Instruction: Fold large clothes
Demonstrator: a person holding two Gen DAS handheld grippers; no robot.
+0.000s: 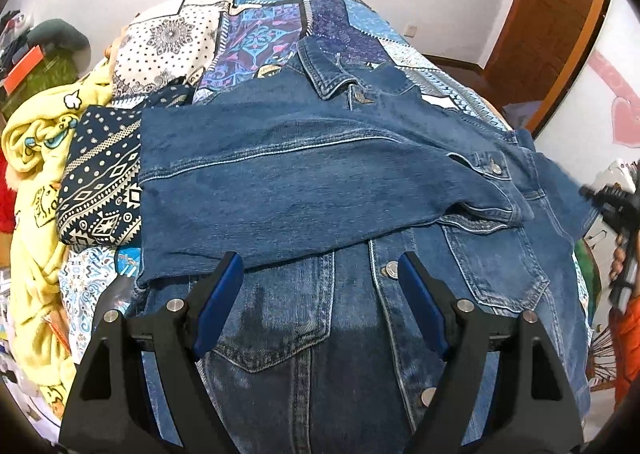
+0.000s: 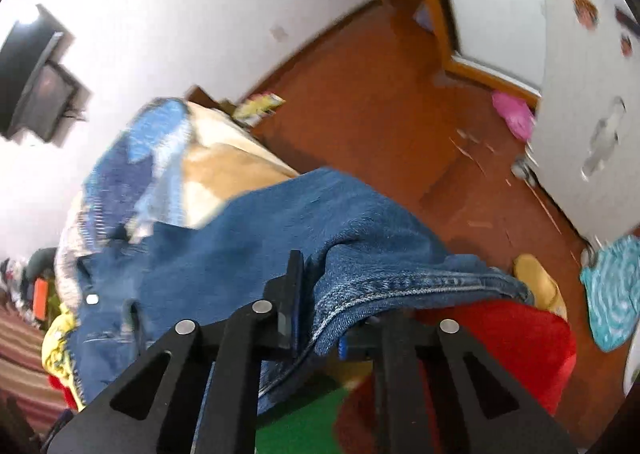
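Centrally in the left wrist view, one denim jacket (image 1: pixel 320 181) lies front-up on the patterned bedspread (image 1: pixel 256 29), one sleeve folded across its chest. One yellow garment (image 1: pixel 36 181) is heaped at frame left. Below, the left gripper (image 1: pixel 320 274) gapes wide, empty. The right gripper (image 2: pixel 316 318) clamps a denim edge (image 2: pixel 400 286), red fabric (image 2: pixel 512 342) beneath.

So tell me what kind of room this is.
Most likely a bedroom in a home. The denim jacket lies on a bed with a patchwork bedspread, a yellow printed garment is heaped beside it, and a wooden door and a wall-mounted TV show in the wrist views.
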